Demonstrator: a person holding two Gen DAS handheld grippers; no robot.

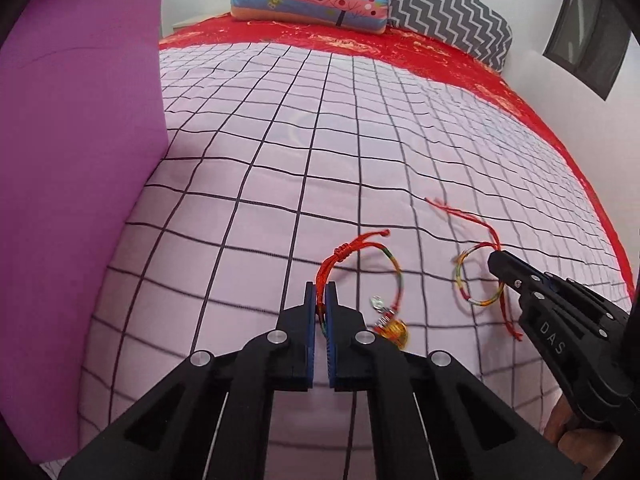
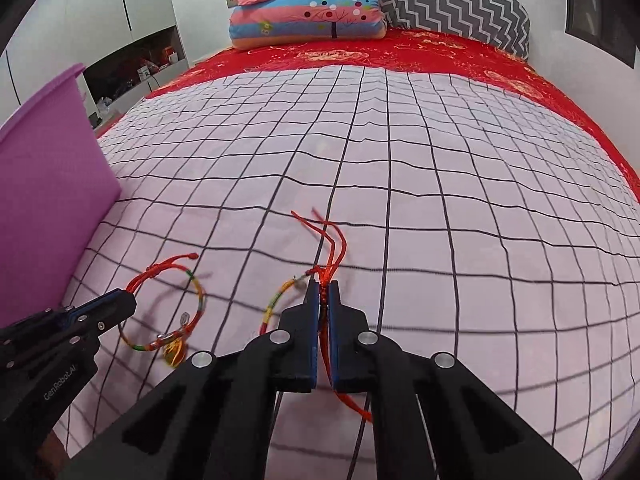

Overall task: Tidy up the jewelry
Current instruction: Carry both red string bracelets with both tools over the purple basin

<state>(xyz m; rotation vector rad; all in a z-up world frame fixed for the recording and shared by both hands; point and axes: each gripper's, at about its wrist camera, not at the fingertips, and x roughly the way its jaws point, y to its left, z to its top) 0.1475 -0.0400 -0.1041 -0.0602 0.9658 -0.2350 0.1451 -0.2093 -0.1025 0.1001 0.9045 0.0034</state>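
Both grippers, left (image 1: 321, 292) and right (image 2: 324, 292), tilt downward, jaws clamping red bracelets (image 1: 360, 264).

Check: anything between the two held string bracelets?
Nothing: only bare grid-checked pink bedsheet lies between the charm-bearing red string bracelet and the multicolour string bracelet, per the left wrist view.

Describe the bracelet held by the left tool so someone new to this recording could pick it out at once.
Start at the pale pink bedspread with a dark grid, beside the purple plastic bin. Two red woven cord bracelets are held over it; the left tool is shut on the bracelet nearer the bin. Only this one carries a gold bell charm and a small silver disc.
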